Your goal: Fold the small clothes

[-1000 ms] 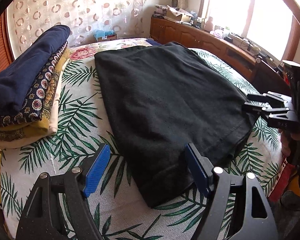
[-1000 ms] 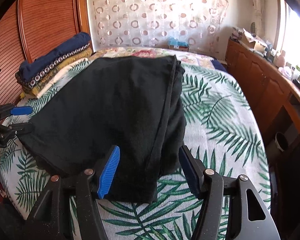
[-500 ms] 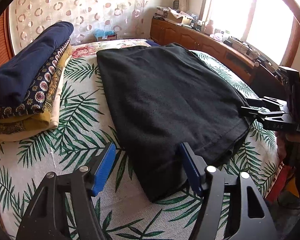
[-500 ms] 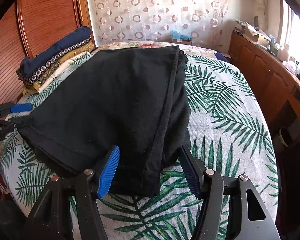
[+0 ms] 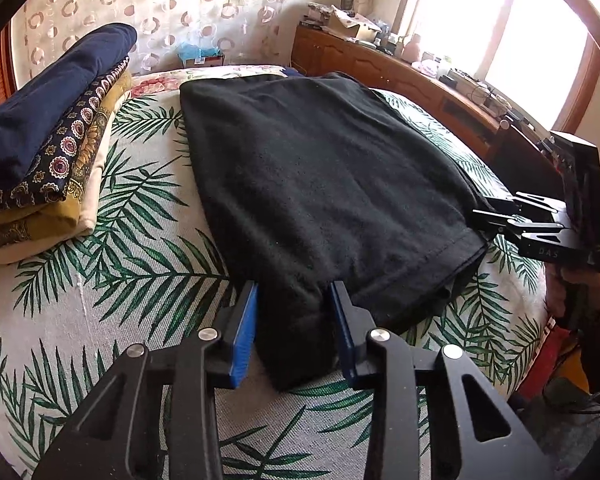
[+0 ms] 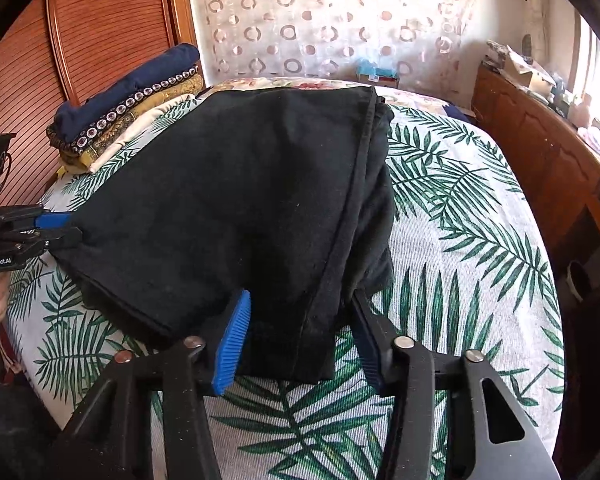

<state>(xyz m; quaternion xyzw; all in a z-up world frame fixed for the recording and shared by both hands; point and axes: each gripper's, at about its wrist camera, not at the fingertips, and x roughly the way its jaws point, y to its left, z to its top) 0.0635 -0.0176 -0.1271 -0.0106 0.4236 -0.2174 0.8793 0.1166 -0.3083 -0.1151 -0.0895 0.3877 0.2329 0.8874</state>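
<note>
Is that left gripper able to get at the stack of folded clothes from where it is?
Probably not right now: the left gripper has just been closing its jaws around a corner of the black garment. The folded stack lies unobstructed to its left.

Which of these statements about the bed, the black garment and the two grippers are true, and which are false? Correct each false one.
1. The black garment lies on a bedspread printed with green palm leaves. True.
2. The stack of folded clothes sits on top of the black garment. False: it rests on the bedspread beside the garment, apart from it.
3. Each gripper has a near corner of the black garment between its fingers, left gripper and right gripper. True; both have just been closing.
4. The top item of the folded stack is yellow. False: it is navy blue.
5. A wooden sideboard stands along the window side. True.
</note>
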